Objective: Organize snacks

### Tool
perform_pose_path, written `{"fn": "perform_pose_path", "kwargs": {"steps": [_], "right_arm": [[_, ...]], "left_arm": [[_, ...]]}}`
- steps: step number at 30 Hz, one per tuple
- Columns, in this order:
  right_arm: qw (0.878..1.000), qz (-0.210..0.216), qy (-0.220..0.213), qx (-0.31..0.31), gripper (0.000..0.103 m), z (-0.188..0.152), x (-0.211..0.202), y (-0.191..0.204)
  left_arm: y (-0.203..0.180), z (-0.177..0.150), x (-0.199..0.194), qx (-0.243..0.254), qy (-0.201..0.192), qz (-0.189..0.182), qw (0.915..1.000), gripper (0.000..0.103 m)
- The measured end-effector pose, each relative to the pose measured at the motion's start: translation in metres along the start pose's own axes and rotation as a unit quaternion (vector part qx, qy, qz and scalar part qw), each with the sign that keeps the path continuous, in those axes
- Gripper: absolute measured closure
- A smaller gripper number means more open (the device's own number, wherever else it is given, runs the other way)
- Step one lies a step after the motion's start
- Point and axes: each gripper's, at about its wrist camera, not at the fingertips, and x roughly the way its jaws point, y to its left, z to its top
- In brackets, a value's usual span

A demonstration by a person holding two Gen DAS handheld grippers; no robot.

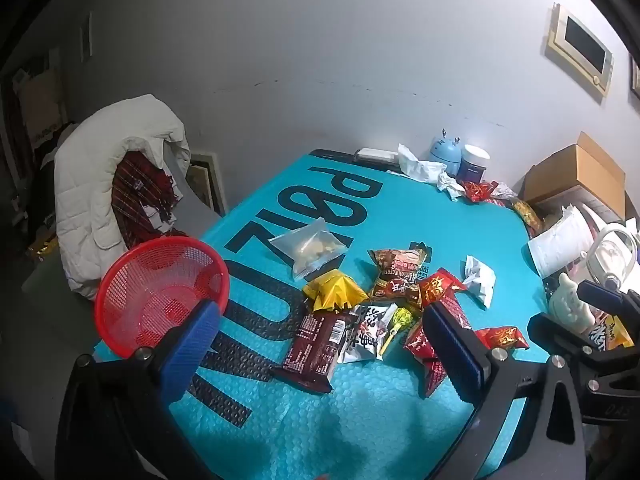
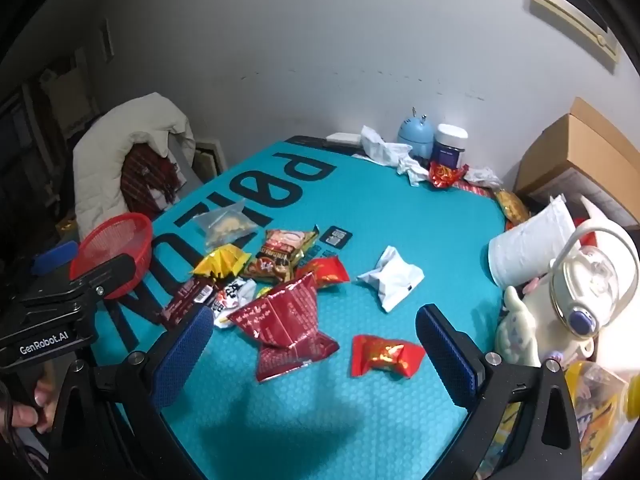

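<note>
Room: grey wall, a framed picture [image 1: 580, 50] high at 2 o'clock, a chair draped with a white coat [image 1: 116, 184] and a red plaid scarf [image 1: 140, 196] at 9 o'clock.
Surface: round table [image 1: 400, 208] under a teal bubble mat with big black letters.

Left wrist view
Left gripper [image 1: 320, 346]: released, jaws spread wide, nothing between the pads; it hangs over the near side of the mat, tilted down.
Basket [image 1: 160, 292]: red mesh, empty, tipped on the mat's edge at 9 o'clock, just beyond the left pad.
Snacks: a loose pile at the centre. Clear bag [image 1: 310, 250] at 12 o'clock of the pile, yellow pack [image 1: 334, 294] below it, brown pack [image 1: 316, 350] nearest at 6 o'clock, lollipop [image 1: 400, 320] beside it, red-brown noodle pack [image 1: 400, 274] at 1 o'clock, red packs [image 1: 442, 292] at 3 o'clock, white pack [image 1: 480, 280] apart at 2 o'clock.
Far edge: blue figure [image 1: 446, 154] and white-lidded jar [image 1: 474, 164] at 1 o'clock, with crumpled tissue [image 1: 420, 166] beside them.
Right gripper [image 1: 600, 332]: seen side-on at 3 o'clock.
Box [image 1: 580, 176]: cardboard, at 2 o'clock off the table.

Right wrist view
Right gripper [image 2: 316, 354]: released, jaws wide; the big red pack [image 2: 290, 326] and a small red pack [image 2: 384, 356] lie on the mat between the pads, untouched.
White pack [image 2: 394, 280]: at 1 o'clock of the big red pack, apart.
Pile: the rest sits at 10 o'clock, the basket [image 2: 116, 256] beyond it at 9 o'clock.
Left gripper [image 2: 52, 312]: black body at 9 o'clock, fingers of a hand [image 2: 36, 404] below it.
Kettle [image 2: 588, 292]: white, at 3 o'clock, beside a paper roll [image 2: 528, 246].
</note>
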Motion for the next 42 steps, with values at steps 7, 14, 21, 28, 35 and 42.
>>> {"fn": "perform_pose_path", "kwargs": {"steps": [7, 14, 21, 28, 35, 42], "right_arm": [[1.0, 0.0, -0.001, 0.001, 0.0, 0.0, -0.001, -0.001], [1.0, 0.0, -0.005, 0.002, 0.0, -0.001, -0.002, -0.001], [1.0, 0.003, -0.004, 0.008, 0.0, -0.004, -0.001, -0.004], [1.0, 0.007, -0.004, 0.012, 0.0, -0.004, -0.004, -0.005], [1.0, 0.004, -0.005, 0.013, 0.0, -0.005, -0.006, -0.006], [1.0, 0.004, -0.005, 0.012, 0.0, -0.006, -0.006, -0.006]], "left_arm": [[-0.002, -0.001, -0.003, 0.001, 0.0, -0.011, 0.9999, 0.0], [0.0, 0.002, -0.008, -0.002, 0.008, -0.013, 0.9999, 0.0], [-0.003, -0.002, -0.005, 0.003, 0.01, -0.017, 0.9998, 0.0], [-0.005, -0.002, -0.012, 0.006, 0.004, -0.026, 0.9996, 0.0], [-0.007, -0.002, -0.015, 0.008, 0.004, -0.029, 0.9996, 0.0], [-0.008, -0.003, -0.015, 0.008, 0.007, -0.032, 0.9994, 0.0]]}}
